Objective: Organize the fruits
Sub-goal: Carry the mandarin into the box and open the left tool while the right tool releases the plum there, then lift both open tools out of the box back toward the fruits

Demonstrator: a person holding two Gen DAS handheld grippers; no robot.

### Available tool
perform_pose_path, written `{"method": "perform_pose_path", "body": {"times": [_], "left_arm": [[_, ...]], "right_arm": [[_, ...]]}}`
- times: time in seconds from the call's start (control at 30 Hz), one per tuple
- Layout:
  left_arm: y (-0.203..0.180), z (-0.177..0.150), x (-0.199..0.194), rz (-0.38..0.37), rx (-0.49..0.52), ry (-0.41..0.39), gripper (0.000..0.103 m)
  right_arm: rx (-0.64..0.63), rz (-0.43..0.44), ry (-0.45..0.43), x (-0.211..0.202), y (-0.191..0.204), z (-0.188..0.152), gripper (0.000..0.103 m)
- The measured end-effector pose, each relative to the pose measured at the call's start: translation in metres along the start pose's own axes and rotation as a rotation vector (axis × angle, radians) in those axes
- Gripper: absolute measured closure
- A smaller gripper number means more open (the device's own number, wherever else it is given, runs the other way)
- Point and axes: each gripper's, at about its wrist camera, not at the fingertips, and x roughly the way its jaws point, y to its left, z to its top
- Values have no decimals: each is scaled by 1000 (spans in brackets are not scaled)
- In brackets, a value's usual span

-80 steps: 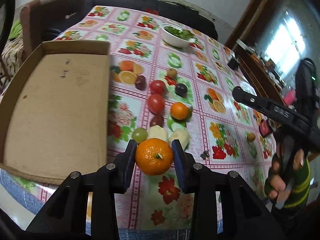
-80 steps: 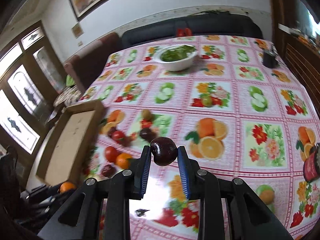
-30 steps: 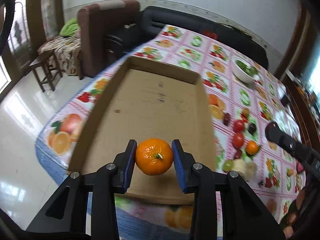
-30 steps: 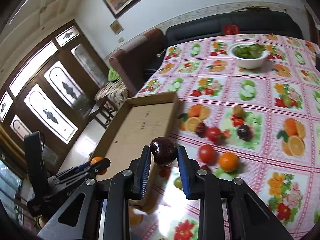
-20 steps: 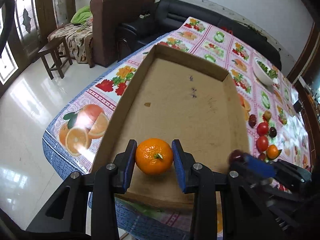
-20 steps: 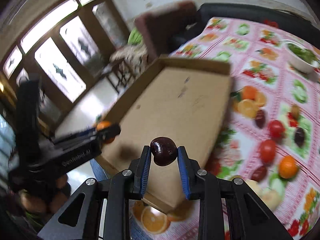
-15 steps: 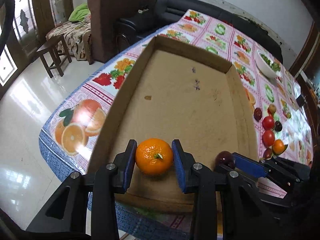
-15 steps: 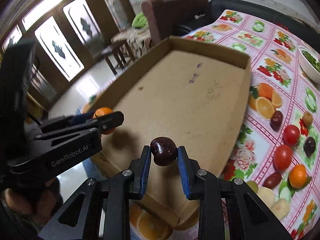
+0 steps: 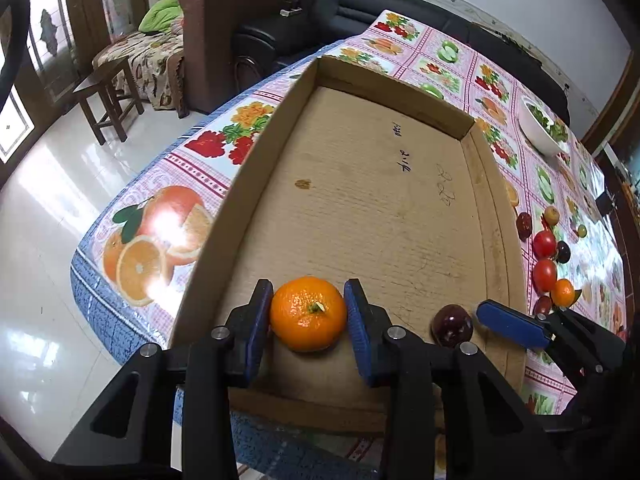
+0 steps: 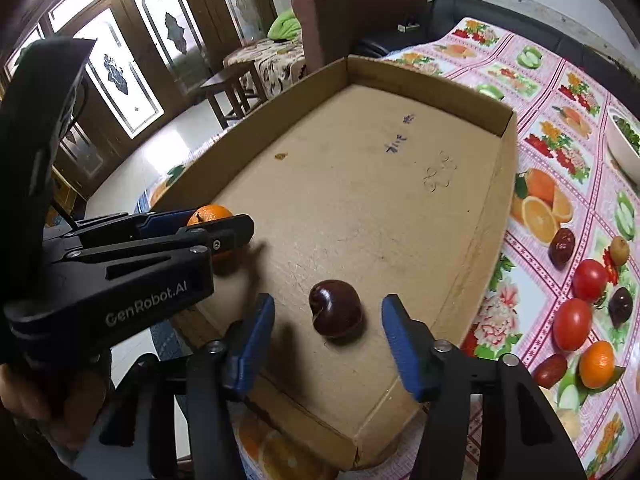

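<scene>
A shallow cardboard tray (image 9: 380,208) (image 10: 340,184) lies on the fruit-print tablecloth. My left gripper (image 9: 307,308) is shut on a mandarin orange (image 9: 308,314) low over the tray's near end, and the orange (image 10: 208,214) also shows from the right wrist. My right gripper (image 10: 328,302) is opening. A dark red plum (image 10: 336,314) (image 9: 452,325) lies on the tray floor between its blue pads (image 10: 256,332), and neither pad touches it. The two grippers sit side by side.
Loose fruit lies on the cloth right of the tray: tomatoes (image 10: 588,280), a small orange (image 10: 596,364) and dark plums (image 10: 562,242). A white bowl of greens (image 9: 540,128) stands farther back. The table's edge runs just left of the tray, above the floor and a stool (image 9: 108,96).
Both grippers came from the fruit pile to the tray's near end and sank. The right jaws spread and the plum now rests on the tray floor. The left still holds the orange.
</scene>
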Motion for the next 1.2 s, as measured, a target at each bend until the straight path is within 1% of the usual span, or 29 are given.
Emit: {"method": "perform_pose_path", "body": {"times": [0.27, 0.33, 0.37, 0.57, 0.7, 0.87, 1.07, 1.2], "left_arm": [[-3, -2, -14, 11, -17, -17, 68], [-7, -2, -19, 15, -18, -30, 64], [-8, -2, -21, 16, -16, -37, 60], [-26, -4, -37, 7, 9, -70, 60], [-41, -7, -40, -5, 35, -64, 60], [-62, -13, -43, -29, 71, -58, 60], [-103, -25, -44, -91, 146, -28, 60], [-128, -35, -42, -129, 196, -2, 60]], "right_arm": [[41, 33, -46, -23, -6, -11, 44], [54, 35, -66, -33, -10, -14, 44], [61, 36, -73, -38, -12, -15, 44], [144, 25, -138, -73, -40, -33, 44], [211, -4, -165, -92, -66, -49, 43], [306, -46, -191, -113, -102, -77, 43], [412, -107, -211, -134, -143, -112, 42], [465, -134, -222, -144, -164, -129, 42]]}}
